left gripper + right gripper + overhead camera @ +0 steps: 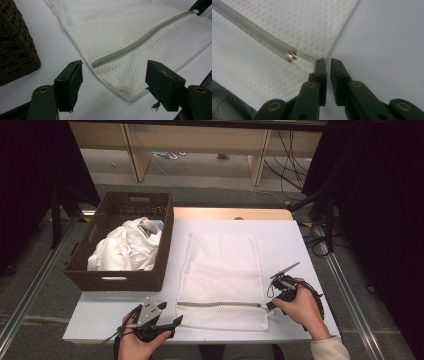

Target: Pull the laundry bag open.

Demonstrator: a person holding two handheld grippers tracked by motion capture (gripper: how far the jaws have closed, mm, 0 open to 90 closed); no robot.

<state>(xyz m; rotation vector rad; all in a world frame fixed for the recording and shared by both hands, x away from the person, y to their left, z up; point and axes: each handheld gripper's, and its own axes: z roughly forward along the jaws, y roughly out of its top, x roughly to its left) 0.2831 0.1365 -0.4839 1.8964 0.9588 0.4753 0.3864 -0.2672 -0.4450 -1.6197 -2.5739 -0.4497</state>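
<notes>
The right gripper [327, 65], nearly closed, is nipping the zip-end edge of a soft, limp white mesh laundry bag [220, 265] while the left gripper [113, 75] is gaping open at its corner.

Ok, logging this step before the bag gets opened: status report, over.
Left tongs open at mesh bag corner. Right tongs nearly shut beside zipper pull, grip unclear. Zipper closed. Basket left, clear of bag.

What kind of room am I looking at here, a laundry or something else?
Probably a lab or recording workspace, not a home laundry. A white table stands between dark curtains, loose cables trail on the floor behind it, and a mesh laundry bag and a wicker basket of white cloth are laid out.
</notes>
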